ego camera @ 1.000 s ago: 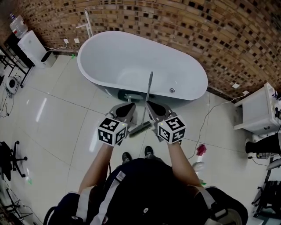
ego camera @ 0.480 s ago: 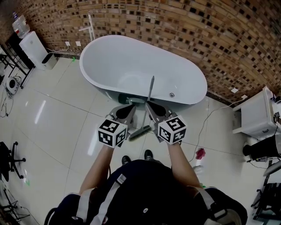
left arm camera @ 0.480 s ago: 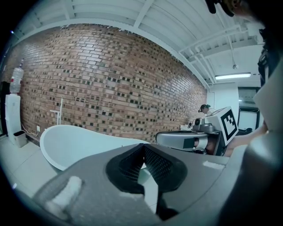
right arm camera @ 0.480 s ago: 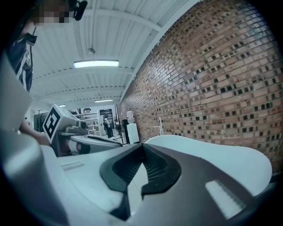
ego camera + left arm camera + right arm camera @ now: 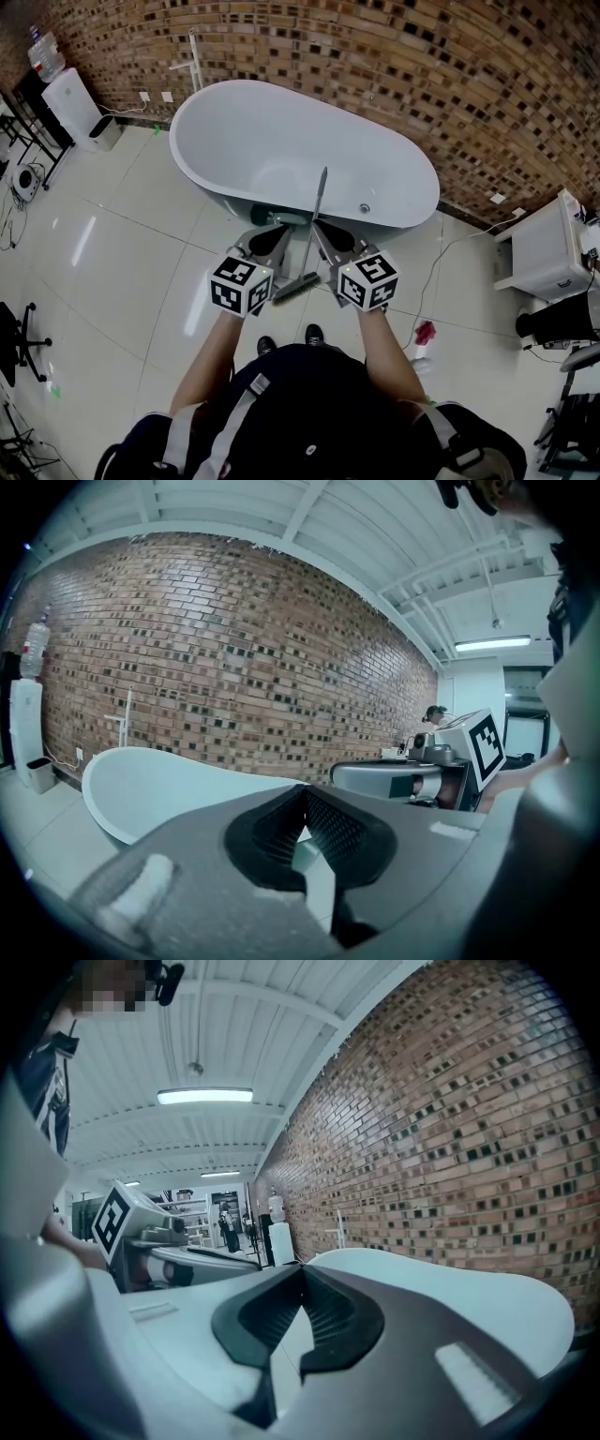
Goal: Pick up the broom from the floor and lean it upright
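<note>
Brick wall (image 5: 375, 56) fills the far side of the room, and a glossy pale tile floor (image 5: 122, 253) spreads below it. A white oval bathtub (image 5: 281, 141) stands on the floor close to the wall. The broom (image 5: 320, 192) stands upright in front of the tub, with its head on the tiles by the person's feet. Its thin handle rises against the tub's near rim. The handle passes between the two grippers, and neither one holds it. The left gripper (image 5: 279, 228) is just beside the handle on one side. Its jaws are clenched tip to tip on nothing. The right gripper (image 5: 319, 227) is just beside the handle on the other side, and its jaws are likewise closed and empty.
</note>
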A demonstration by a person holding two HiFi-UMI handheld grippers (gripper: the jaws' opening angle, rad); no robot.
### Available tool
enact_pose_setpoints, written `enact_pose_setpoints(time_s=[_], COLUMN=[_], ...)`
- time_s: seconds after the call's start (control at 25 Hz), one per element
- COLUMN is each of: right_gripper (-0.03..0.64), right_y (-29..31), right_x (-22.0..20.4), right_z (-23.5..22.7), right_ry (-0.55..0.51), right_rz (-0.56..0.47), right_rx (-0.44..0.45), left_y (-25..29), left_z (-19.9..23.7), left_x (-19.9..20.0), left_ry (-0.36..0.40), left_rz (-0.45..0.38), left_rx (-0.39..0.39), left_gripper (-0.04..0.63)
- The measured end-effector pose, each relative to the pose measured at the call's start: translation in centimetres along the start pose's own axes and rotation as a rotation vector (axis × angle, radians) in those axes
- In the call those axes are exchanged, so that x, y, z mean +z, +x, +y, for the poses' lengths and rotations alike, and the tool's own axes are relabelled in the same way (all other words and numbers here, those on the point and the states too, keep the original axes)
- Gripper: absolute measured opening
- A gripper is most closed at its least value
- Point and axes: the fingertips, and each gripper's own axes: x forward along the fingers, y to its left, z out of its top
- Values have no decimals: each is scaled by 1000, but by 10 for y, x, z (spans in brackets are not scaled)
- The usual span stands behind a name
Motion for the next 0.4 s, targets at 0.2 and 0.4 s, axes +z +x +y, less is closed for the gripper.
enact_pose_setpoints(time_s=[0.2,0.4], right_gripper=[3,3], right_y=[-1,-6], right_x=[1,3], right_z=[1,0], right_ry=[0,-7], right_rz=[-3,-4], right_rx=[2,1], left_y=[0,-1], left_z=[-2,-6], left_x=[1,2], left_ry=[0,0], left_rz=[-2,-2], left_rx=[-3,-2], left_gripper=[2,2])
